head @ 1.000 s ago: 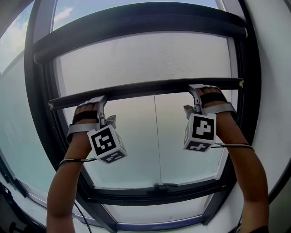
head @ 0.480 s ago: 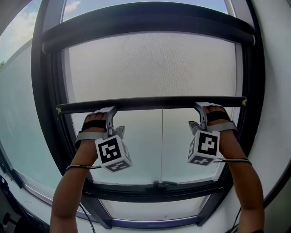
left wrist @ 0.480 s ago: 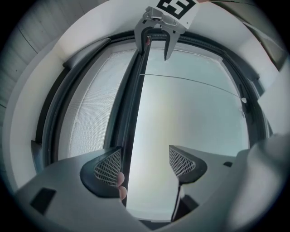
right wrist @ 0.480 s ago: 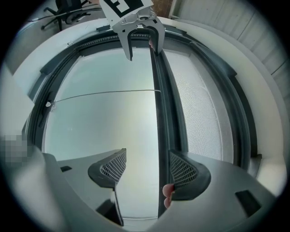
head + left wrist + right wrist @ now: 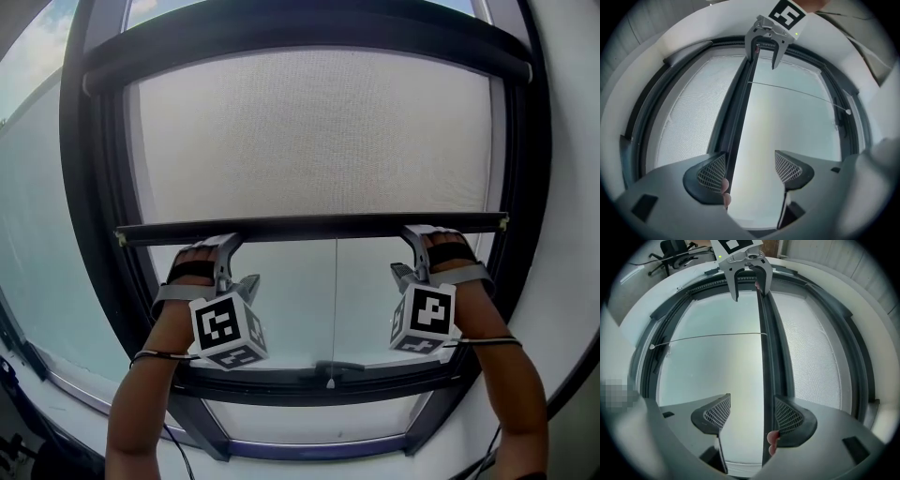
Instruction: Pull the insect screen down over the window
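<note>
The left gripper (image 5: pixel 239 264) and the right gripper (image 5: pixel 408 255) were both raised to the dark bottom bar (image 5: pixel 319 227) of a pale mesh insect screen (image 5: pixel 309 131). The left gripper was near the bar's left end and the right gripper near its right end. The screen hung from a dark roller housing (image 5: pixel 300 37) well above the fingers and covered the upper part of the window (image 5: pixel 281 309). The glass below the fingers was uncovered. In the left gripper view, the two fingers (image 5: pixel 712 171) stood wide apart with nothing clamped. The bar ran along the inner face of one finger, and the other finger had only bare glass in front of it. The right gripper view showed the same thing. Its fingers (image 5: pixel 790 416) were spread open, one against the bar and the other clear of it. A thin pull cord (image 5: pixel 336 300) hung from the middle of the bar, between the two grippers. It ended just beside a small handle (image 5: pixel 328 367) on the lower window frame (image 5: pixel 94 187), beneath both sets of fingers. Each gripper carried a white cube with black square markers, on the side of its fingers nearer the person.
</note>
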A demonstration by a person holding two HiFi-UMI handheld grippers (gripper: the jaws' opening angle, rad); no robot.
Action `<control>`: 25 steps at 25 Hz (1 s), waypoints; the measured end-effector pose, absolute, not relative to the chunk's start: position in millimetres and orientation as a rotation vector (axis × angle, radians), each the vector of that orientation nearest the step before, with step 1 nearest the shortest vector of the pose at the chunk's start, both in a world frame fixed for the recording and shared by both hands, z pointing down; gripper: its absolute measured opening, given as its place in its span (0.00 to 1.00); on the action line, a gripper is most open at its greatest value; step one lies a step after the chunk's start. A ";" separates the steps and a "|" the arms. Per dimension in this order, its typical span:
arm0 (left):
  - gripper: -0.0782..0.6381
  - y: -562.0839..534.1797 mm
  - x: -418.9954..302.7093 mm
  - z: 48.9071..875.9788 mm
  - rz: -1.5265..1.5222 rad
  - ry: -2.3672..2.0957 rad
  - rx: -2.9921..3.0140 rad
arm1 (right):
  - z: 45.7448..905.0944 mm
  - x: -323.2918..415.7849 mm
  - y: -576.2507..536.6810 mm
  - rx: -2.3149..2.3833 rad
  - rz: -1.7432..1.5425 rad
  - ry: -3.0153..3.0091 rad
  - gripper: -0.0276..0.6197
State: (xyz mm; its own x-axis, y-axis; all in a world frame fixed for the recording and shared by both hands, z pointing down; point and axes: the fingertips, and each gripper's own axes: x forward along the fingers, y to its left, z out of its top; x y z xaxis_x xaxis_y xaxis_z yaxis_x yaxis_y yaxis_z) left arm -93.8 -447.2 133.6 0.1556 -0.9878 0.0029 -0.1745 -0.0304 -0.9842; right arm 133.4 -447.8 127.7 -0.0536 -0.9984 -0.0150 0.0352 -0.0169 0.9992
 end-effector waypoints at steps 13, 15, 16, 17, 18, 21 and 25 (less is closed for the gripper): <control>0.57 -435.6 -93.4 207.1 -1.184 1.089 -1.521 | 198.6 136.9 -436.8 1.052 -1.156 -1.296 0.49; 0.57 -437.1 -93.0 214.6 -1.200 1.088 -1.504 | 205.8 138.0 -438.4 1.056 -1.155 -1.289 0.49; 0.57 -438.0 -92.7 217.2 -1.206 1.086 -1.498 | 208.1 138.6 -439.8 1.060 -1.157 -1.284 0.49; 0.57 -439.0 -92.4 219.5 -1.210 1.086 -1.494 | 210.5 139.1 -441.5 1.066 -1.161 -1.279 0.49; 0.57 -440.1 -91.8 221.0 -1.210 1.088 -1.490 | 212.6 139.6 -443.0 1.074 -1.166 -1.273 0.49; 0.57 -441.9 -89.7 218.1 -1.186 1.111 -1.477 | 209.4 140.5 -444.9 1.095 -1.181 -1.257 0.49; 0.57 -441.7 -88.4 216.3 -1.143 1.135 -1.513 | 206.7 140.0 -444.6 1.106 -1.176 -1.255 0.48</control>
State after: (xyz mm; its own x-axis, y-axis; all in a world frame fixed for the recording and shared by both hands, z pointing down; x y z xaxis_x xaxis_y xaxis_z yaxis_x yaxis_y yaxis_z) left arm -88.4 -441.7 216.3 0.1519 -0.9765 0.1530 -0.1464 -0.1753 -0.9736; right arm 140.0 -444.6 206.7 -0.0302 -0.9952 0.0934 0.0281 0.0926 0.9953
